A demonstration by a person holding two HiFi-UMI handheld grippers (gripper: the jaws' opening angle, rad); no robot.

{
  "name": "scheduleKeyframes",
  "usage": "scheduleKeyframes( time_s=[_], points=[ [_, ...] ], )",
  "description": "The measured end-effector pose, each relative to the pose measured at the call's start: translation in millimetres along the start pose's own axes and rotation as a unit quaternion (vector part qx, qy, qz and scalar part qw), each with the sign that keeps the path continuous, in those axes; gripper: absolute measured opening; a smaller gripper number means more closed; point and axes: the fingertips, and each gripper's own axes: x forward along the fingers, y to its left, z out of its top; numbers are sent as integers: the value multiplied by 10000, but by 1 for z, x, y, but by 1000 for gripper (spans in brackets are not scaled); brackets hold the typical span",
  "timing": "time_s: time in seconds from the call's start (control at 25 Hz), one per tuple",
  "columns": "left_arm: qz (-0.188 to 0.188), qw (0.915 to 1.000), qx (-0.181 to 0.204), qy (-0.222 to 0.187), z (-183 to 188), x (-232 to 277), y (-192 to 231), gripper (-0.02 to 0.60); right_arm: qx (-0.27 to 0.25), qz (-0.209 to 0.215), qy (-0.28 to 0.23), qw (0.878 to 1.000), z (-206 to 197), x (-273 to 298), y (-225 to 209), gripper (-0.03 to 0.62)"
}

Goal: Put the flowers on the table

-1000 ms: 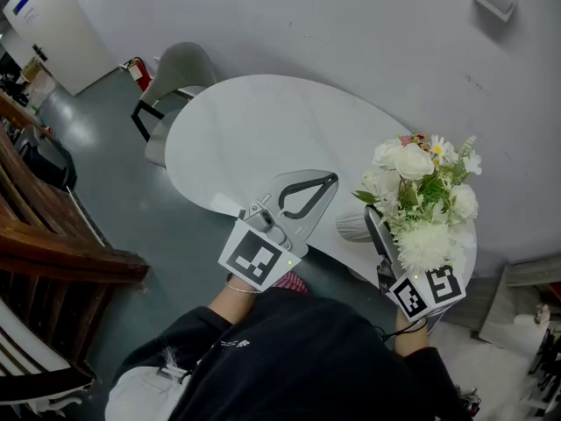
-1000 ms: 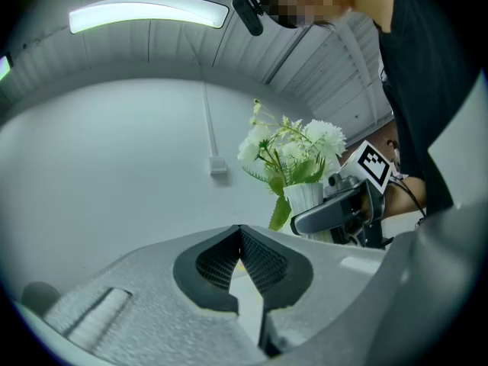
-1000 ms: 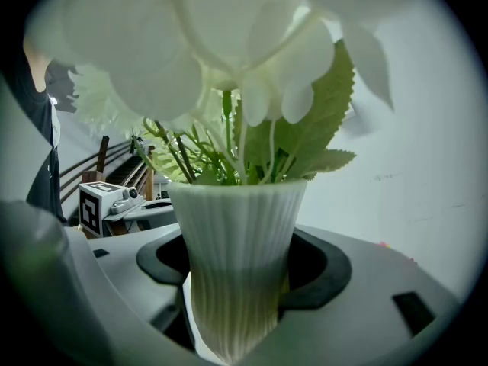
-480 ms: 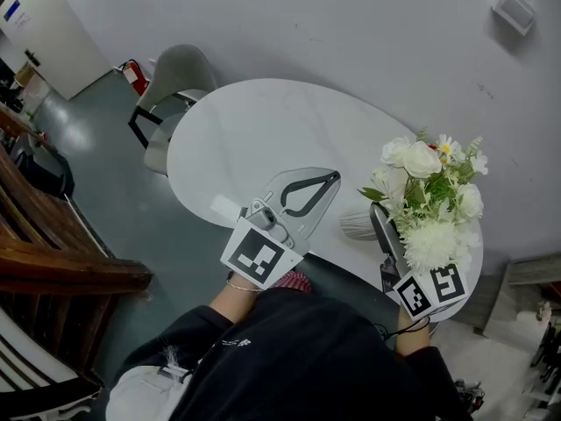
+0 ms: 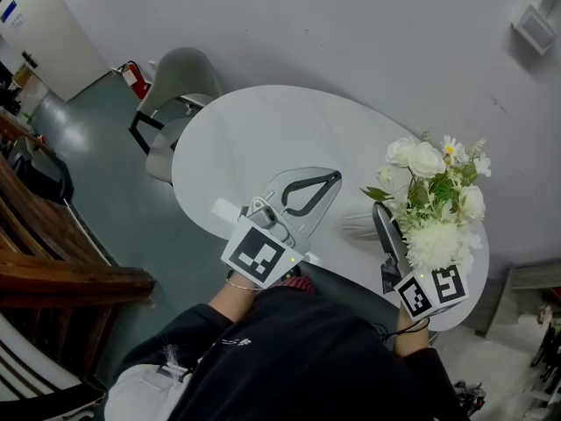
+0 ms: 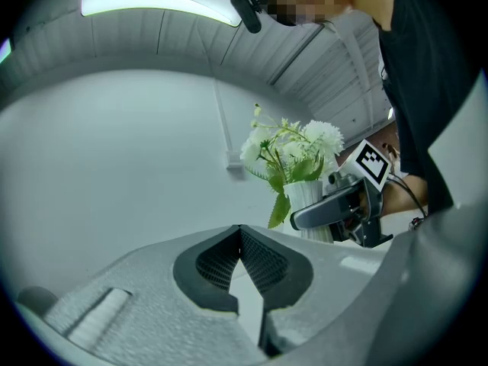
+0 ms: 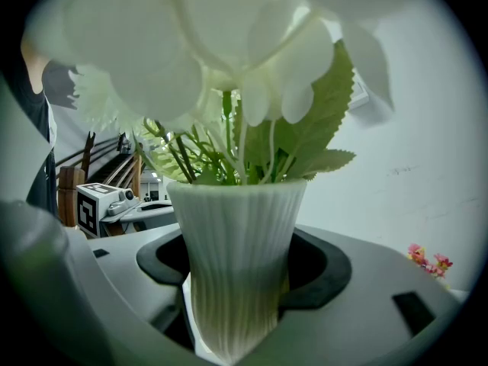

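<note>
The right gripper (image 5: 382, 224) is clamped wide around the ribbed white vase (image 7: 236, 250) of flowers (image 5: 434, 196), at the near right edge of the round white table (image 5: 263, 130). Whether its base touches the top, I can't tell. The left gripper (image 5: 331, 179), over the table's near edge, has its jaws closed together on nothing.

**What is sitting around your work area**

In your head view, a pale grey chair (image 5: 180, 77) is standing on the dark grey floor (image 5: 131, 209), with a small red object (image 5: 133, 79) sitting just beside it. Dark wooden furniture (image 5: 53, 253) is filling your left edge, and a white panel (image 5: 35, 24) is leaning into the top left corner. A small box (image 5: 535, 26) is hanging on the wall. A light strip (image 6: 152, 2) is glowing overhead, and tiny pink blossoms (image 7: 427, 259) are showing at the right.
</note>
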Motion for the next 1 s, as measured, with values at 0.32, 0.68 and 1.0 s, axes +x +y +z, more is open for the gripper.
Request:
scheduleKeyframes(
  time_s=[0.32,0.68,1.0],
  points=[
    [-187,9998,85,-19,-1,-1,3,-2,43,-226,-132,9996,1,0,2,341],
    [-439,9990,-14,-59,-3,8,-3,-2,-109,-516,-4,9986,-1,-5,-5,341],
    [-439,9990,46,-114,-1,5,-8,-2,-151,-472,-4,9988,1,-3,-5,341]
  ],
)
